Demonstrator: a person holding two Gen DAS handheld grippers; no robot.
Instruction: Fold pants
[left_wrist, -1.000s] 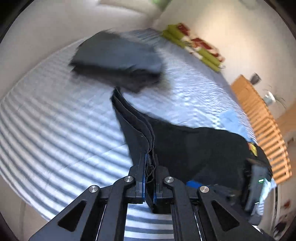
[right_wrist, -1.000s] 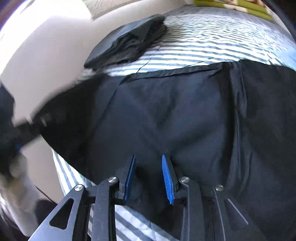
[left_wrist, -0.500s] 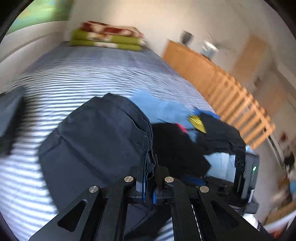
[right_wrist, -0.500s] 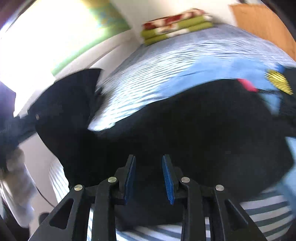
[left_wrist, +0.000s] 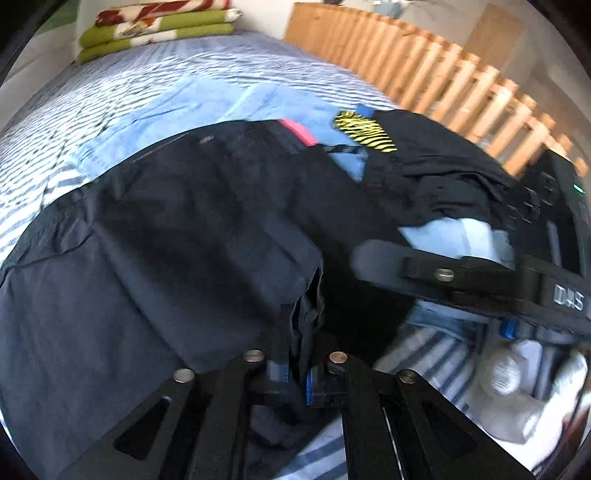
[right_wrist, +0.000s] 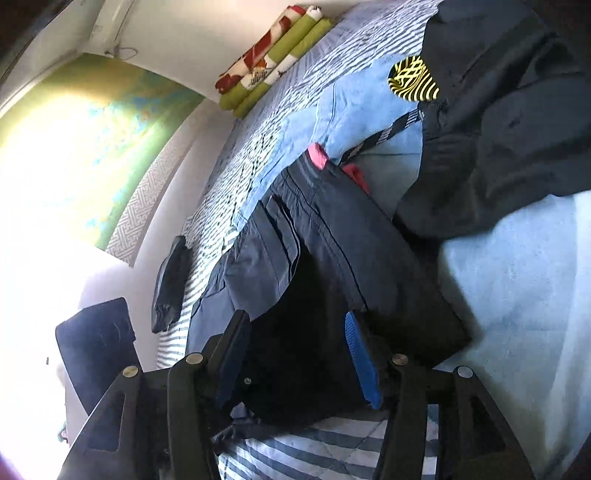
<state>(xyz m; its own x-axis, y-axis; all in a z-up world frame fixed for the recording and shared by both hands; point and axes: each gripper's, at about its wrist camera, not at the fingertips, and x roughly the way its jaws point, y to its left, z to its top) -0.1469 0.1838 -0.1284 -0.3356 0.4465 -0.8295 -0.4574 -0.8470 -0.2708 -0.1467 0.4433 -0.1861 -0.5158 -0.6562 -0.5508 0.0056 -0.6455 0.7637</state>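
Pants (left_wrist: 192, 236) run from lower centre toward upper left. Left gripper (left_wrist: 295, 373), nearer, has just loosened, hem still between. Right gripper (right_wrist: 299, 354) has just opened wide, gripping nothing.

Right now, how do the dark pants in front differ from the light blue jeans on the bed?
The dark pants are navy-black; the light blue jeans are pale denim. The dark pants lie doubled over in layers; the jeans lie spread flat. The pants overlap the jeans' edge. Both rest on the striped bedcover.
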